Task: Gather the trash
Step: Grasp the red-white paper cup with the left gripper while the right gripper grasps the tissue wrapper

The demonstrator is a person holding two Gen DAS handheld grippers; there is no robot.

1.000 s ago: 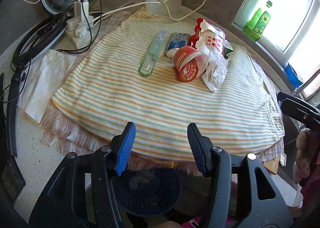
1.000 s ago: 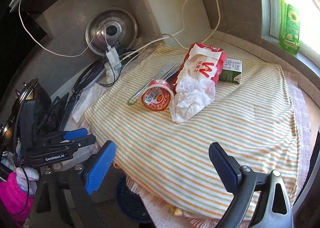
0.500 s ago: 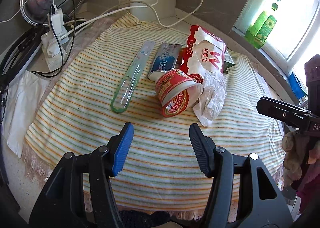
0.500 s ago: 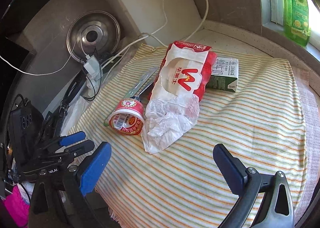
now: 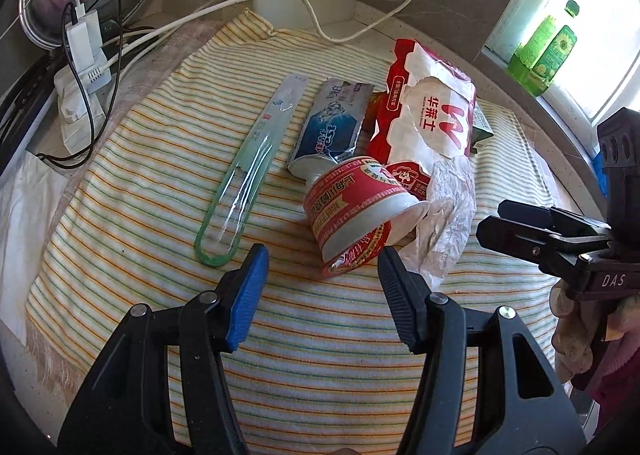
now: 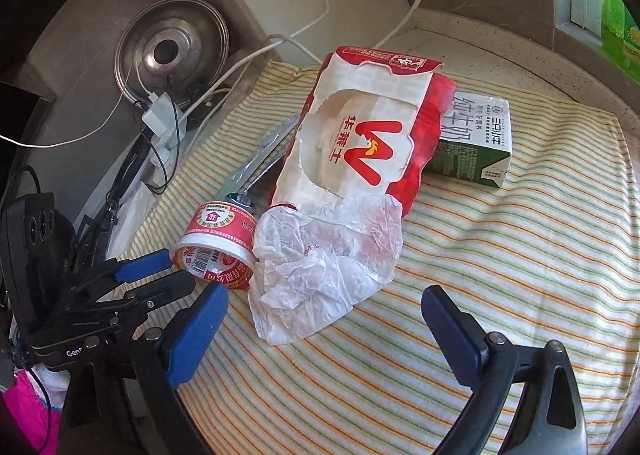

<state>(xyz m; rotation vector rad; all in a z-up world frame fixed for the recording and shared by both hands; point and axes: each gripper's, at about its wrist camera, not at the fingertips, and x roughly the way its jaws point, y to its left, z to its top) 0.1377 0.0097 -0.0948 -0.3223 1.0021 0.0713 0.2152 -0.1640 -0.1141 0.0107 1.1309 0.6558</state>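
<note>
I have both grippers over the striped cloth (image 5: 320,335) where the trash lies. In my left wrist view, the left gripper (image 5: 322,287) sits at the bottom centre, its jaws about half apart and closing, with nothing pinched between them; the tipped red-and-white paper cup (image 5: 356,211) lies just beyond the fingertips, its open mouth toward the lower right. Above the cup, a flattened toothpaste tube (image 5: 332,127) touches it, and left of the tube lies a clear, green-edged toothbrush package (image 5: 248,171). To the upper right of the cup I see the torn red-and-white food bag (image 5: 428,115), with a crumpled translucent wrapper (image 5: 448,211) spilling from it toward the lower right.

In my right wrist view, the right gripper (image 6: 324,319) fills the bottom of the frame, jaws very wide though closing slightly, empty, straddling the near edge of the crumpled wrapper (image 6: 324,255) without touching it. The bag (image 6: 360,139) lies in the centre, with a green-and-white milk carton (image 6: 476,139) tucked against its right side. The cup (image 6: 218,243) rests at centre left, just beside the other gripper's blue pads (image 6: 144,263). A steel pot lid (image 6: 172,47) leans in the upper left.
</note>
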